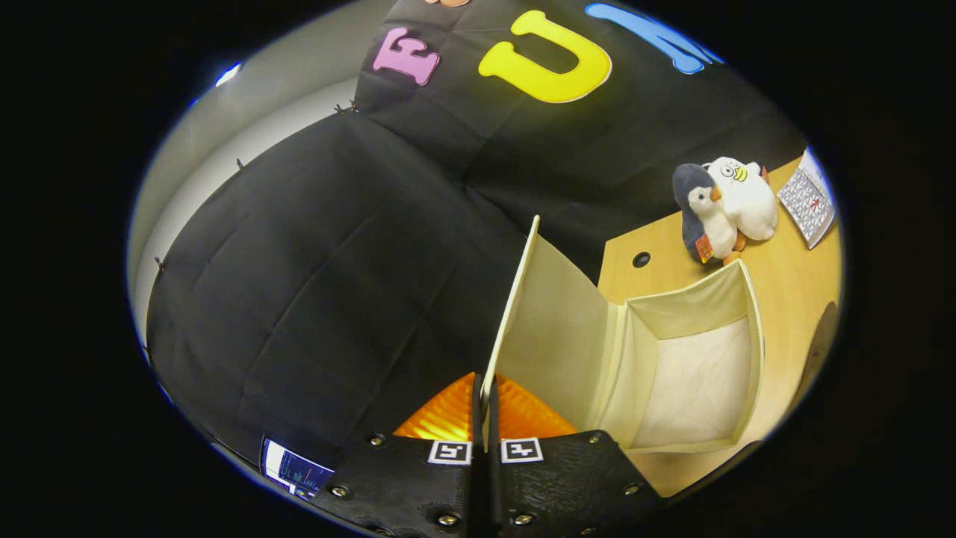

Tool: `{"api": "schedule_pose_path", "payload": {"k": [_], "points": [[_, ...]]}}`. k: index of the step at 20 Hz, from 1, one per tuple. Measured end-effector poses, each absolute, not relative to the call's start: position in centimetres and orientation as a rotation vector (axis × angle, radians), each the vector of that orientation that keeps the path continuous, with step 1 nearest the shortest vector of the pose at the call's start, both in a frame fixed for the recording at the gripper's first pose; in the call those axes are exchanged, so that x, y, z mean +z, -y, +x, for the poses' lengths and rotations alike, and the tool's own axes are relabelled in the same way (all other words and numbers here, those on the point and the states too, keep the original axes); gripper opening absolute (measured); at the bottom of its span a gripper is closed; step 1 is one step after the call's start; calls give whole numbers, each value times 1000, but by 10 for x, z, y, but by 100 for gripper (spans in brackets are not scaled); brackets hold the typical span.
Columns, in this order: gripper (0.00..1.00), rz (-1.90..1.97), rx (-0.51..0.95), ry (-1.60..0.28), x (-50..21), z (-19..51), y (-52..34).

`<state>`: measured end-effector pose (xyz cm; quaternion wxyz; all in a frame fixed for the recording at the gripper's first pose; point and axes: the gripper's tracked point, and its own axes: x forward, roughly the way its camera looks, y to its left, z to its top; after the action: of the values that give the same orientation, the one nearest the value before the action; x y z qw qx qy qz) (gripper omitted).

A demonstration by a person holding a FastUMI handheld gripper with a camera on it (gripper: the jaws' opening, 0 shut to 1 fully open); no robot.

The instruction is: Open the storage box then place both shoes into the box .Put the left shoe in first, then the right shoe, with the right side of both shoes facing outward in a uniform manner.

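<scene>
My gripper (484,403) is shut on the lid (553,329) of the cream fabric storage box (736,418), both fingers pinching the lid's thin edge. The lid is swung up and stands edge-on just ahead of the fingers. To the right of the lid the box lies open, showing its pale inside (698,388) with nothing in it. The box rests on a light wooden table (788,276).
Two plush toys, a grey-and-white penguin (702,213) and a white one (747,196), sit on the table beyond the box. A patterned card (808,198) lies at the table's far right. A cable hole (641,259) is in the tabletop. A small lit screen (295,471) is low at the left.
</scene>
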<state>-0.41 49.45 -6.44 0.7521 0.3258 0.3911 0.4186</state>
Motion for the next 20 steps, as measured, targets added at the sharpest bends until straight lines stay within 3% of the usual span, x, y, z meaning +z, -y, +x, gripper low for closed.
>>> {"api": "schedule_pose_path", "payload": {"k": [4,6,10,20], "points": [[1,680,912,-870,-66,-12,-525],[10,660,948,-830,-56,-15,-537],[96,597,1006,-694,-34,-18,-537],[97,390,864,-534,-45,23,-437]]}}
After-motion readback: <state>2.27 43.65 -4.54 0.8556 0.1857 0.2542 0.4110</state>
